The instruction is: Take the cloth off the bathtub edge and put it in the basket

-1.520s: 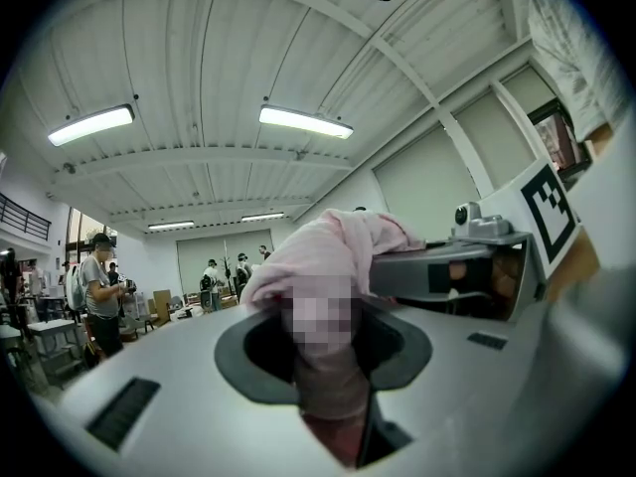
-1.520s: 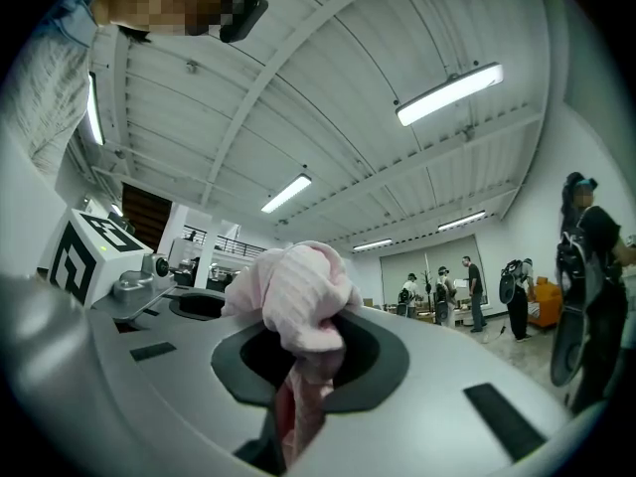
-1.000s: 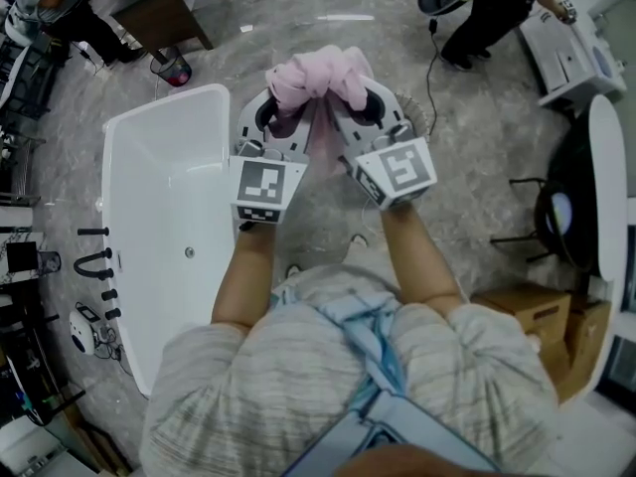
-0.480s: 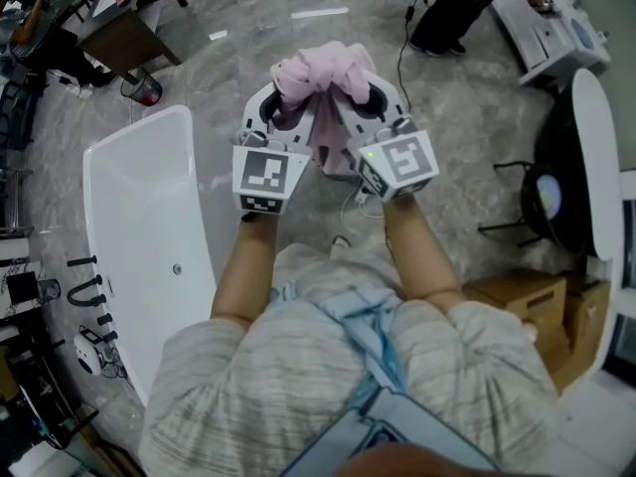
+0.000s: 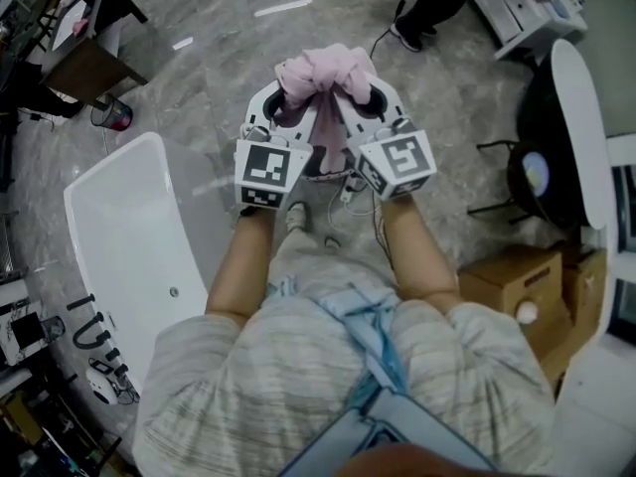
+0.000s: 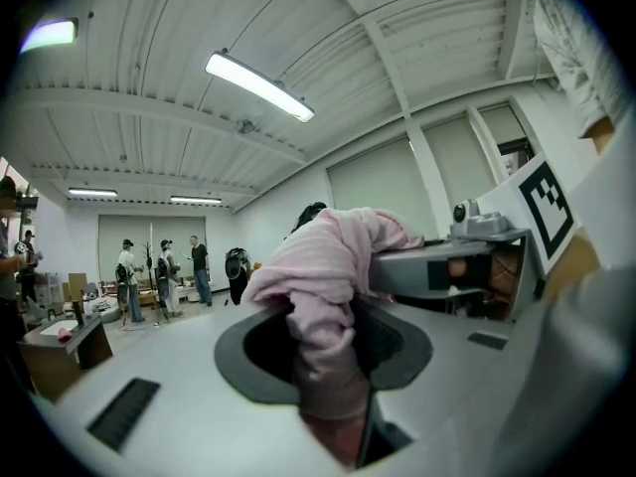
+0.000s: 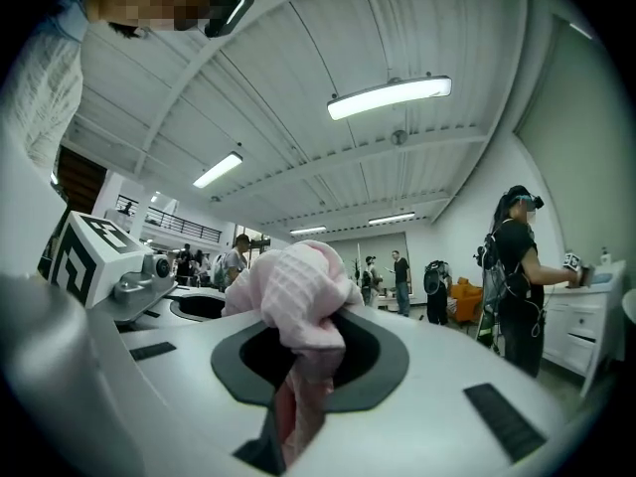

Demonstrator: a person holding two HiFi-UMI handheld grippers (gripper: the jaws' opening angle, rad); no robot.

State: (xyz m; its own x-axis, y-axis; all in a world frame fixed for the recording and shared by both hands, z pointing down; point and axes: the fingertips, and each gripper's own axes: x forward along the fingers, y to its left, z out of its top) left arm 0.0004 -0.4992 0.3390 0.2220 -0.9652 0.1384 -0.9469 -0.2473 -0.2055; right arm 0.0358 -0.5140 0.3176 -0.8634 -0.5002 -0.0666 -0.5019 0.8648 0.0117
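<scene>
A: Qty check, pls. How many cloths are seen?
B: 1 only. A pink cloth (image 5: 323, 71) is held bunched up in the air over the grey floor (image 5: 219, 78), w/ a tail hung down btwn the tools.
A: And tools?
B: 2. The left tool (image 5: 290, 107) and right tool (image 5: 360, 105) are held side by side, tips close together. Both are pinched on that 1 cloth. In the left gripper view a fold is seen clamped btwn the jaws of the left tool (image 6: 333, 366), w/ the rest of the cloth (image 6: 323, 256) heaped on top. Same in the right gripper view: a strip is nipped by the right tool (image 7: 298, 366), w/ the cloth (image 7: 296, 291) mounded above.
A: Marker cubes?
B: 2 marker cubes (image 5: 268, 172), 1 per tool, faced up at the head cam.
A: Bathtubs?
B: 1 white bathtub (image 5: 124, 217), at the left of the head view. The cloth is kept well apart from its edge, off to the right.
A: Anything else counted?
B: 1 red bin (image 5: 112, 115) by the tub's far end, and 1 bystander (image 5: 427, 8) at the top edge.
</scene>
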